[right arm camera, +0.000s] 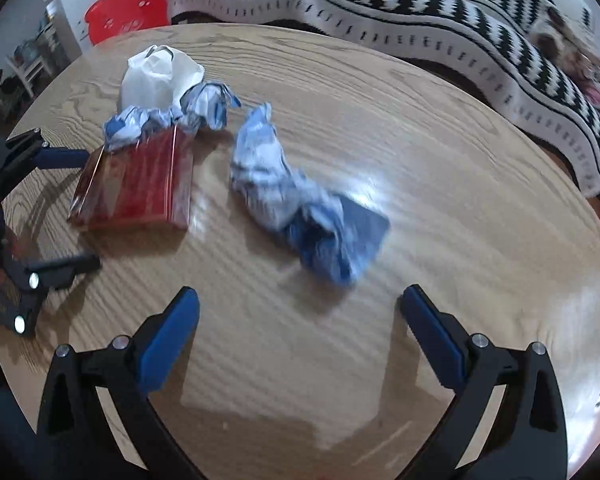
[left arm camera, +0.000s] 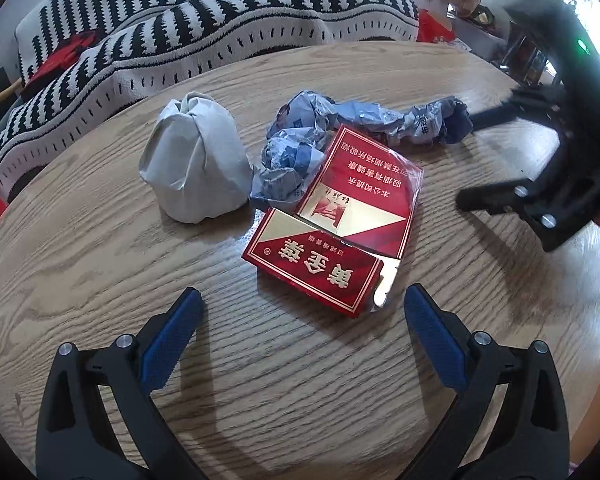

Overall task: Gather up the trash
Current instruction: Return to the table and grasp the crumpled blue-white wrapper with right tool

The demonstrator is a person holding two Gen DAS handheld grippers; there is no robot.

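On the round wooden table nothing is collected yet: red cigarette carton, grey paper bundle, crumpled blue-white wrappers all lie mid-table. My left gripper and right gripper hover wide open, empty.

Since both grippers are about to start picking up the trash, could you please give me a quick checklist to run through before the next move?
1. Left gripper open and empty: ok.
2. Right gripper open and empty: ok.
3. Red box lies just ahead of the left gripper, between its fingers' line: ok.
4. Blue wrapper lies ahead of the right gripper, apart from the box: ok.
5. Right wrist view sharp enough to aim: not ok, blurred.
6. Bin for the trash in view: not ok, none visible.
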